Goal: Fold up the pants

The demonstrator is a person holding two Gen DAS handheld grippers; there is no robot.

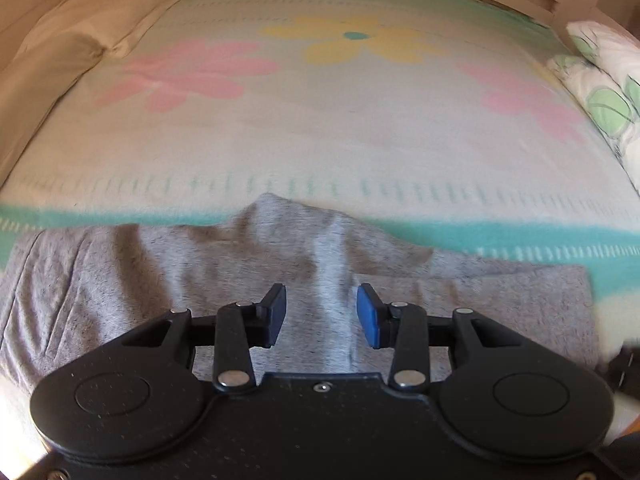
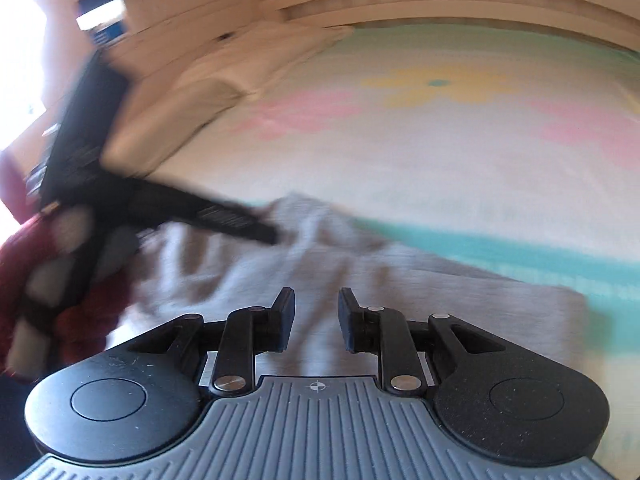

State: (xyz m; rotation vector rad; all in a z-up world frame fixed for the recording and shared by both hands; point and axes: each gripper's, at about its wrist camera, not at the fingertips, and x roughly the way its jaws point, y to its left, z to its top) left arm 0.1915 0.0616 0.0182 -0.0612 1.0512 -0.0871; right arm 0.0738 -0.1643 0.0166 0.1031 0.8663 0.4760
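Note:
Grey heathered pants (image 1: 224, 276) lie folded and rumpled on the near edge of a bed, with a raised peak of cloth at the far side. My left gripper (image 1: 321, 312) hovers just above the pants, open and empty, blue pads apart. In the right wrist view the same pants (image 2: 440, 304) lie under my right gripper (image 2: 316, 316), which is open and empty. The left gripper (image 2: 192, 210) shows there at left as a blurred black shape over the pants, held by a hand in a red sleeve (image 2: 24, 248).
The bed has a pale blanket (image 1: 320, 128) with pink and yellow flowers and a teal border stripe (image 1: 500, 236). Cream pillows (image 1: 92, 32) lie at the far left, a floral pillow (image 1: 608, 92) at the right. A wooden headboard (image 2: 440, 0) runs behind.

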